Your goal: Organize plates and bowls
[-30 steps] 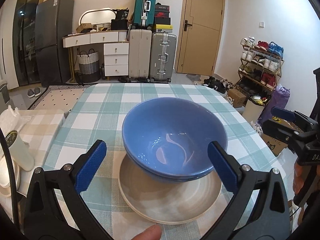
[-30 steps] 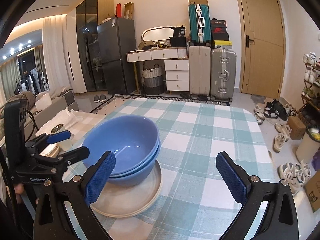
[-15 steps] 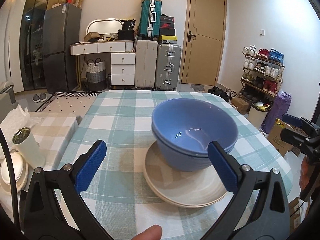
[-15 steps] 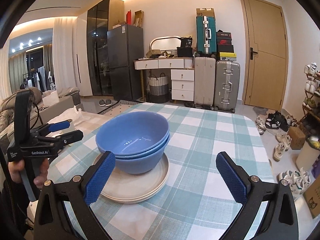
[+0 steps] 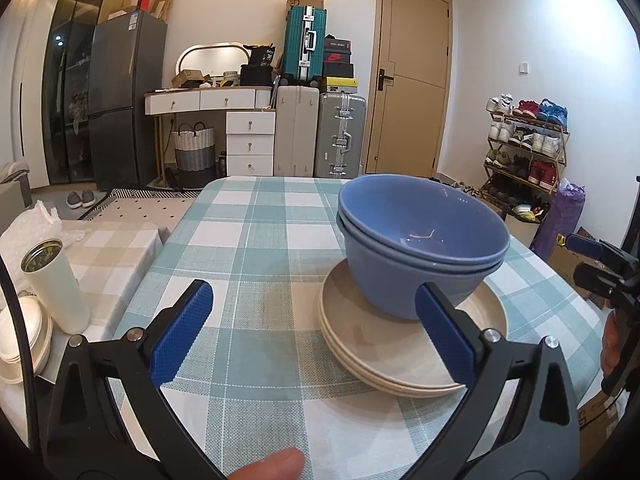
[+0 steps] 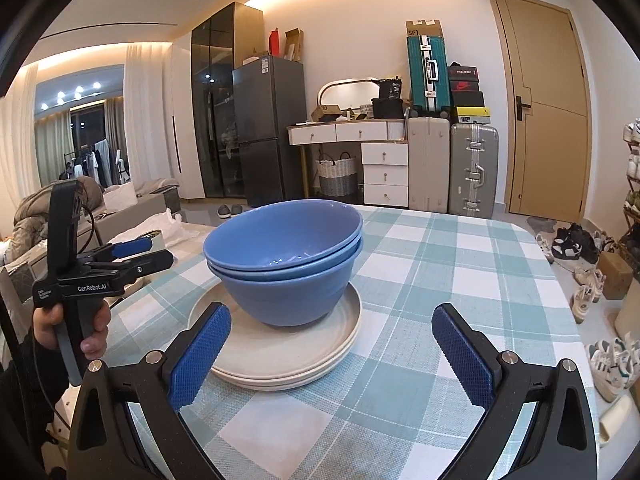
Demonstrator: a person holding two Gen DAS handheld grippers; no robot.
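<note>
Two nested blue bowls (image 5: 420, 240) (image 6: 286, 256) sit on a stack of cream plates (image 5: 400, 344) (image 6: 280, 356) on the green-checked table (image 5: 248, 248) (image 6: 440, 280). My left gripper (image 5: 312, 332) is open and empty, held back from the stack, which lies to its right front. My right gripper (image 6: 330, 354) is open and empty too, with the stack ahead on its left. The left gripper (image 6: 132, 256) also shows at the left of the right wrist view, held in a hand. The right gripper (image 5: 600, 260) shows at the right edge of the left wrist view.
A white cylinder tin (image 5: 54, 284) and stacked white dishes (image 5: 20, 340) stand on a beige-checked side surface left of the table. Suitcases (image 5: 320, 136), a dresser and a fridge line the far wall. A shoe rack (image 5: 524, 148) stands right of the table.
Both grippers have pulled back and dropped lower, so the bowl stack now looks side-on. In the left wrist view the stack has shifted to the right. Bowls and plates have stayed put.
</note>
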